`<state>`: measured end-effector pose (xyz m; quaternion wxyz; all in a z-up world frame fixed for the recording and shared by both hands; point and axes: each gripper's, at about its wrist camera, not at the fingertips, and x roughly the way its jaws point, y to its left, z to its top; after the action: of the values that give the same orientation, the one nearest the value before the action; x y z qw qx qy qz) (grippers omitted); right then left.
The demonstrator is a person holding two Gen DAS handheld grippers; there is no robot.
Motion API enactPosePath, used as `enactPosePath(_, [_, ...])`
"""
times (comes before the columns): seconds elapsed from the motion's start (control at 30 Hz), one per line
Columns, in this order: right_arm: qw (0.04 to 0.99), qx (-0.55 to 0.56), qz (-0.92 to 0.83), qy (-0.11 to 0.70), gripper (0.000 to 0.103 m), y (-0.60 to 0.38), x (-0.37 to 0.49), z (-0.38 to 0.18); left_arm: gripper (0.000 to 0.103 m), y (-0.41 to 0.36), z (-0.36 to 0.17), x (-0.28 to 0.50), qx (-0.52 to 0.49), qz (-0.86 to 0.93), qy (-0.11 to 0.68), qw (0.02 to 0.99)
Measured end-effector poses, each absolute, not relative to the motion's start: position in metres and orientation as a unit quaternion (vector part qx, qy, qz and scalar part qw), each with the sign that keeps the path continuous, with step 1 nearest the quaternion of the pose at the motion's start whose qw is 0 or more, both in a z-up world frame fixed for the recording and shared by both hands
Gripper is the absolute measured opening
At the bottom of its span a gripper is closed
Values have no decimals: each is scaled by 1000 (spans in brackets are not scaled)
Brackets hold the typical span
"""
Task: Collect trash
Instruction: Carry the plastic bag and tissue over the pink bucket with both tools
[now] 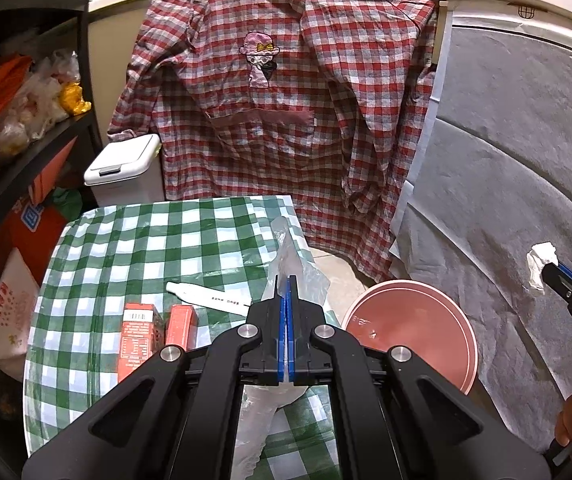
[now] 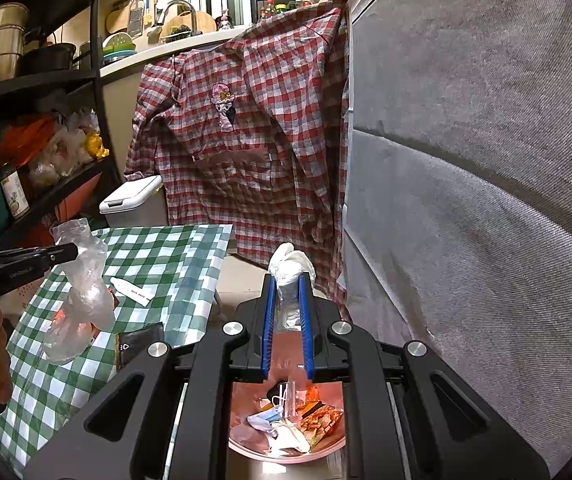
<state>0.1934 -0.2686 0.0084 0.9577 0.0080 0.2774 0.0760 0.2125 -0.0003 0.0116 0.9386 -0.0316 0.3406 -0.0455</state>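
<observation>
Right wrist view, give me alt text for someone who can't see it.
The right gripper holds a crumpled white tissue above a pink bin already holding wrappers and scraps. At left, the left gripper pinches a clear plastic bag over a green checked tablecloth; a red plaid shirt hangs behind.

a red-and-white checked cotton shirt (image 1: pixel 282 120) (an embroidered figure on its chest) hangs from the pale counter edge (image 1: pixel 134 4), beside a grey felt-like sheet (image 1: pixel 518 152).
</observation>
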Motion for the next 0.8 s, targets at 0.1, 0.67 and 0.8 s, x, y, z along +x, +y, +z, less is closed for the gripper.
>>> enactPosePath(0.1, [957, 10, 74, 279, 12, -269, 196, 8, 0, -4, 11, 212, -28, -50, 338, 939])
enactPosePath(0.67, [953, 21, 63, 295, 12, -271, 214, -1, 0, -41, 4, 218, -53, -116, 340, 932])
enactPosePath(0.8, [951, 24, 63, 303, 13, -272, 219, -6, 0, -56, -3, 223, -75, -158, 350, 920])
